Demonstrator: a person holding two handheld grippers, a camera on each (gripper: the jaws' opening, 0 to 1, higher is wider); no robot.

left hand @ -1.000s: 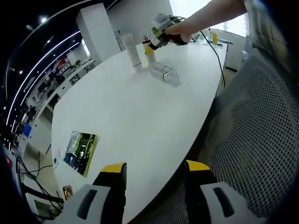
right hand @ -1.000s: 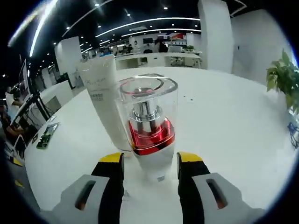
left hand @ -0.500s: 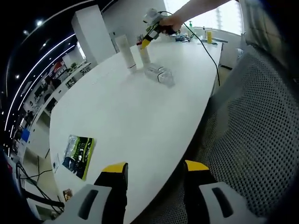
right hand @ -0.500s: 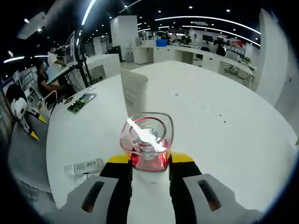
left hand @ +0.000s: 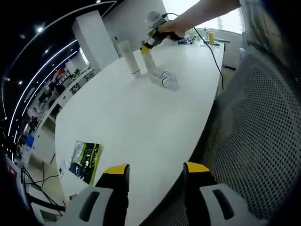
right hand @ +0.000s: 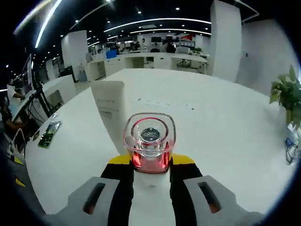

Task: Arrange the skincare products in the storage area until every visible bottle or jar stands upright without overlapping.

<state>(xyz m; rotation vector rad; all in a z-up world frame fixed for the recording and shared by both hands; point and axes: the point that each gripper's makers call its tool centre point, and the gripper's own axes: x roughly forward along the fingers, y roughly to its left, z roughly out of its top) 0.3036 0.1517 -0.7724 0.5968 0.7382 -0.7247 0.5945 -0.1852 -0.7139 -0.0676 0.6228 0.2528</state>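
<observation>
Since a moment ago the right gripper (right hand: 149, 162), jaws clamped on the pump bottle (right hand: 149, 141), has levelled out beside the upright white tube (right hand: 110, 110); the clear bottle (left hand: 165, 78) lies unrighted, and the left gripper (left hand: 153, 172) hangs open and empty.

A green and black packet (left hand: 84, 160) is seen lying flat on the white table (left hand: 141, 122), near its edge. A grey mesh chair back (left hand: 254, 141) is set just beside the table. A green potted plant (right hand: 288, 92) is seen at the table's far side.
</observation>
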